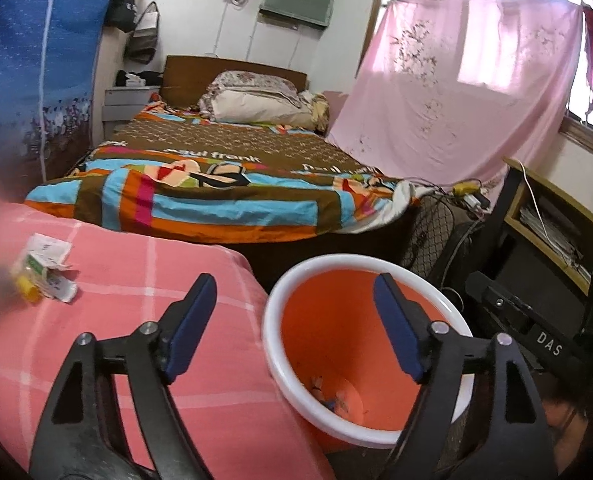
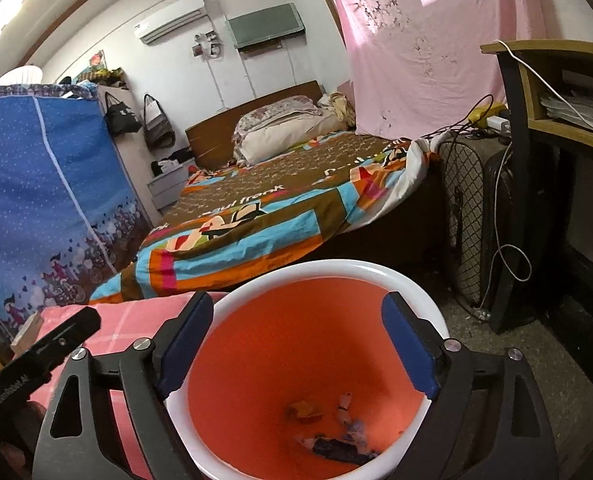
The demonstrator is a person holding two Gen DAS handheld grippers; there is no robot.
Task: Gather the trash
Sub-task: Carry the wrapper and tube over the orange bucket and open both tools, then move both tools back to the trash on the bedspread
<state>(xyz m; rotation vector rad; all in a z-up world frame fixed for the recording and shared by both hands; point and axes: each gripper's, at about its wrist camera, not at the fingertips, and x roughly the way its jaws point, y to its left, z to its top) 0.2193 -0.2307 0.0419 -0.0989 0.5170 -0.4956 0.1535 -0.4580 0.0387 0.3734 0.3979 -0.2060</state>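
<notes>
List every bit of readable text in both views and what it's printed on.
"paul frank": on the striped bedspread, repeated farther along it, partly cut off.
"DAS": on the black device at the right of the left wrist view.
"GenRobot.AI" (roughly, small): on the black device at lower left.
Trash wrappers on the pink cloth: print too blurred.

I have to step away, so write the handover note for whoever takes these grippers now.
Left gripper: open, empty, over the bin's edge.
Right gripper: open, empty, above the bin's mouth.
Orange bin: on the floor beside the pink checked cover; several scraps already lie at its bottom.
Left to do: crumpled wrappers remain on the pink cover, to the left gripper's left. Pick them up and drop them in.
</notes>
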